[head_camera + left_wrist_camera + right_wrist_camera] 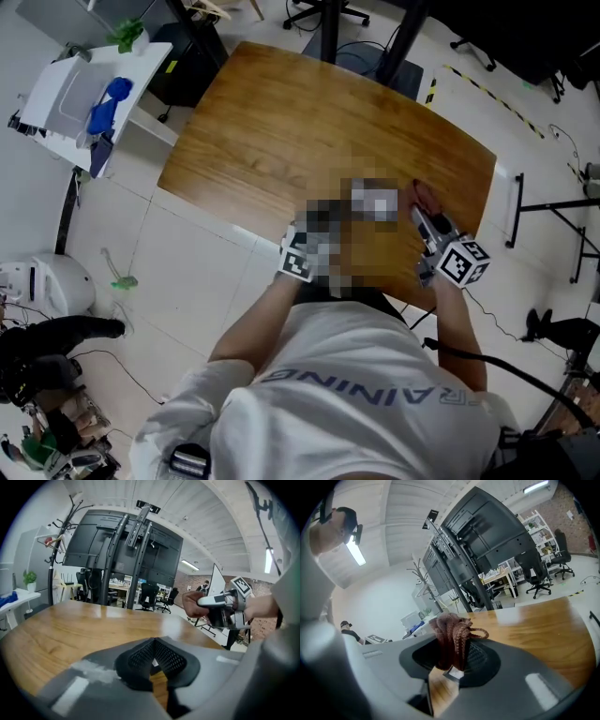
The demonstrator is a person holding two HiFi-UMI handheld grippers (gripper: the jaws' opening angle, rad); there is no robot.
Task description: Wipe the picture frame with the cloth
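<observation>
A brown-red knitted cloth point(451, 637) sticks up from between the jaws of my right gripper point(452, 663), which is shut on it. In the head view the cloth point(427, 197) shows as a reddish strip at the tip of the right gripper point(421, 214), above the wooden table point(309, 131) near its front right. My left gripper point(153, 660) is shut, its pads meeting with nothing seen between them. In the head view its marker cube point(298, 255) sits at the table's near edge. No picture frame can be made out; a mosaic patch covers the area between the grippers.
A white side table point(61, 89) with a blue object point(108, 103) stands on the floor at the far left. Black stands point(126, 550) and office chairs point(150, 595) are beyond the table's far edge. Cables and a tripod point(562, 211) lie at the right.
</observation>
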